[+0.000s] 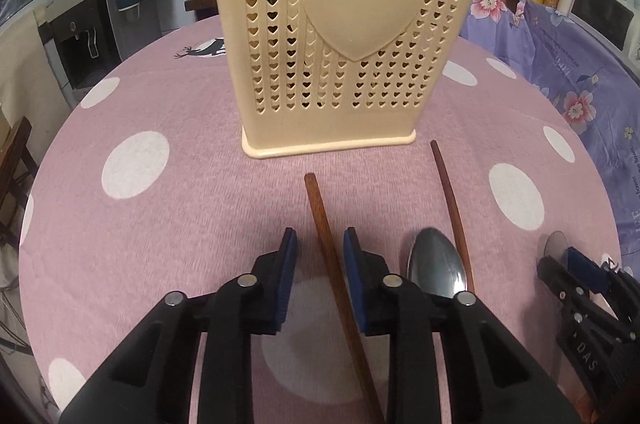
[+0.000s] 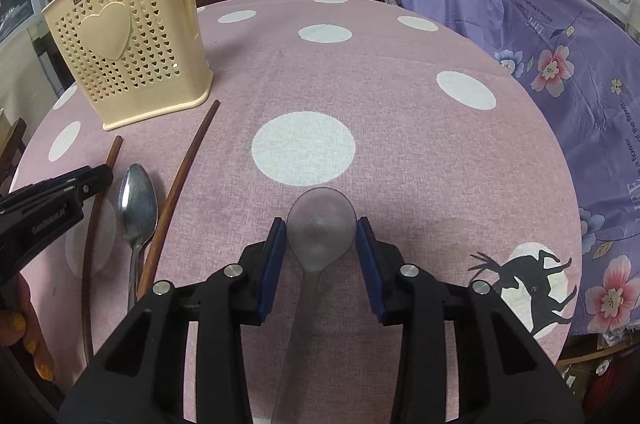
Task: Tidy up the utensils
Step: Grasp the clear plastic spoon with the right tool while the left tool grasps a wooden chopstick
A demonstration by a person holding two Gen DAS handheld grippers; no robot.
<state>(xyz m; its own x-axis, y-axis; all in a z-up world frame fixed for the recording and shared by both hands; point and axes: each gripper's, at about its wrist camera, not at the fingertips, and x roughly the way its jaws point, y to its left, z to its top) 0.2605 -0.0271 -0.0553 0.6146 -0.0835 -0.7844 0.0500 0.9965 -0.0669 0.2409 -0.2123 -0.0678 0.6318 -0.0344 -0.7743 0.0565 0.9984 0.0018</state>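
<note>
Your left gripper (image 1: 320, 236), jaws narrowed but not yet pinching, straddles the chopstick (image 1: 326, 236): centre it, squeeze firmly, then lift level.

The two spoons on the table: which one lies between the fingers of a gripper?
The translucent grey spoon, its bowl between the right gripper pads. The shiny metal spoon lies free, between two chopsticks.

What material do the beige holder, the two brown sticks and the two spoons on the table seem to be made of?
Beige perforated utensil holder: likely moulded plastic, matt, with heart-shaped holes.
Two brown chopsticks: apparently wood, dark and smooth.
Shiny grey spoon: metal, probably steel; it mirrors the light.
Translucent grey spoon: probably plastic; the cloth shows through it.
</note>
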